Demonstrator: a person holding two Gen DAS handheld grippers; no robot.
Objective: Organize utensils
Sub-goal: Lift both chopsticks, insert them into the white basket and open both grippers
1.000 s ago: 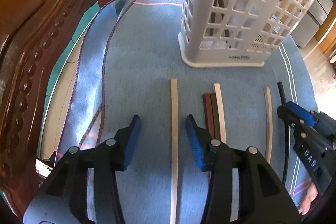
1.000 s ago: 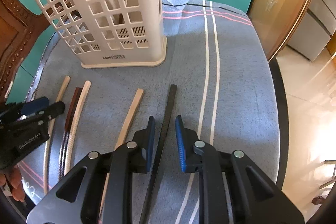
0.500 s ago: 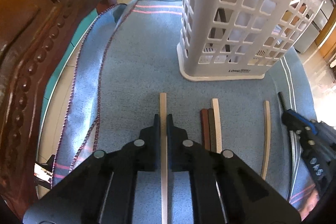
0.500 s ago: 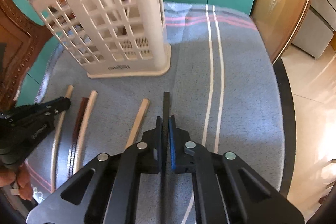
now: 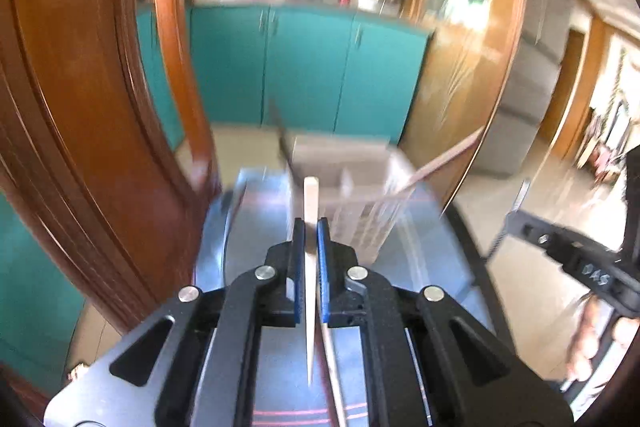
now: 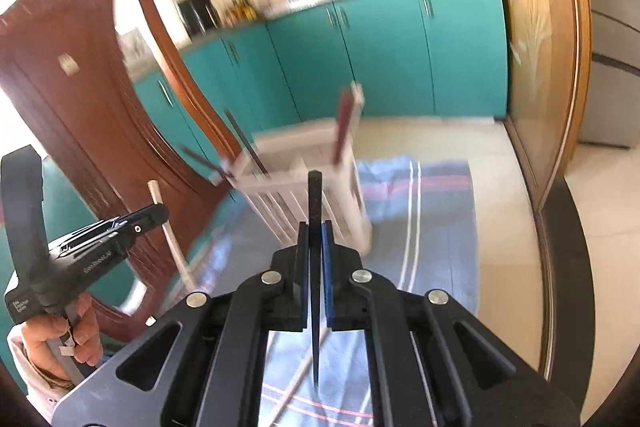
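Left wrist view: left tongs (image 5: 311, 239) clamped on a pale, flat wooden chopstick (image 5: 310, 201), lifted clear of the blue striped cloth (image 5: 260, 211) covering the desk. Stick tip pointing toward the white plastic lattice basket (image 5: 356, 187), short of its rim and just in front of it. Inside that basket, already a dark stick (image 5: 280, 135) leaning out at the far left corner and a brownish one (image 5: 444, 157) slanting out to the right. Nearer than the basket, low in the frame under the tongs, one more light stick (image 5: 334, 367) lying on the cloth, not yet collected. Off to the right of the basket, the right tongs (image 5: 516, 205), too blurred here to judge.

Right wrist view: right tongs (image 6: 316, 241) pinched shut on a black, slim chopstick (image 6: 315, 199), held up in front of the basket (image 6: 304, 163), tip near its front wall and not yet over the opening. Standing in the basket: a reddish-brown stick (image 6: 343, 127) and two dark ones (image 6: 244, 143). Left of the basket, the left tongs (image 6: 158, 211) gripping the pale stick (image 6: 160, 199), a hand (image 6: 60, 339) on the handle below. On the cloth (image 6: 424, 207) nearer than the basket, a light stick (image 6: 296, 383) left lying.

Judged roughly past halfway: several sticks stowed, two in the air awaiting the drop, at least one remaining on the desk.
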